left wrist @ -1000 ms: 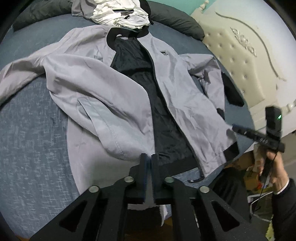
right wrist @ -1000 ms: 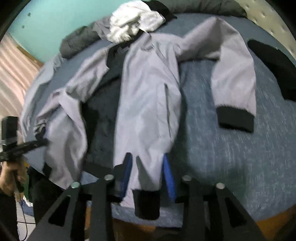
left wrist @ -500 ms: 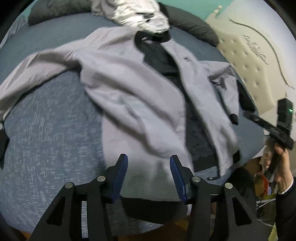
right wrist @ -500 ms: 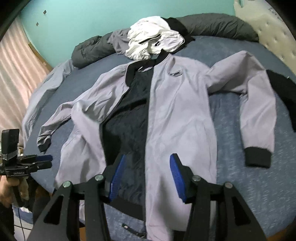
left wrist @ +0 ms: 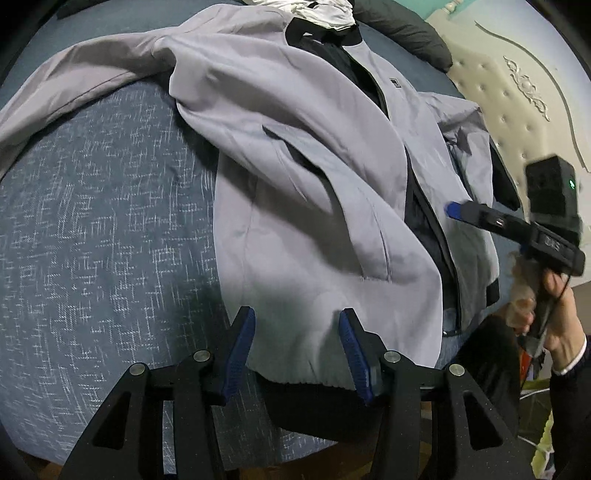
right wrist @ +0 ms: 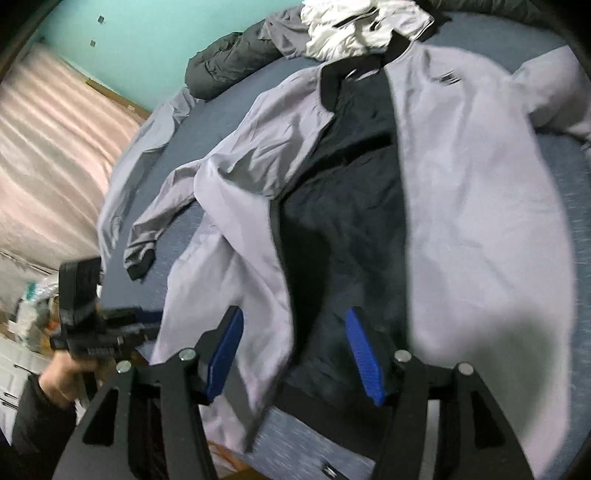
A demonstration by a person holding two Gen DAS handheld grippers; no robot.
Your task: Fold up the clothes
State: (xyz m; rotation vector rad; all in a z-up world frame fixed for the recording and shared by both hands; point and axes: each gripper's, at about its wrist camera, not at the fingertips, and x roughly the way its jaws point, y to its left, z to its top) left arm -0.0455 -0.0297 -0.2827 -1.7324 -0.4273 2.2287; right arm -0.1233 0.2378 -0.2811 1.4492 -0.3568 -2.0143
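A light grey jacket (left wrist: 314, 166) with black lining, collar, cuffs and hem lies front-up and unzipped on the bed, sleeves spread. My left gripper (left wrist: 297, 339) is open just above the bottom of the jacket's left front panel, near the black hem band (left wrist: 306, 398); its blue pads stand either side of the cloth without pressing it. My right gripper (right wrist: 293, 339) hovers low over the jacket (right wrist: 480, 203) at the open middle. Its jaws are opening, with the left panel's edge and the black lining (right wrist: 351, 221) below the gap. Nothing is held.
The bed has a blue-grey flecked cover (left wrist: 110, 221), and its front edge runs right under both grippers. White and grey clothes (right wrist: 362, 29) and a dark quilt (right wrist: 229, 62) are piled at the far side. A cream tufted headboard (left wrist: 517, 110) stands to the right.
My left gripper went from shut to open and slid left along the hem onto the left panel. My right gripper swung left from the right panel to the open middle, jaws wider.
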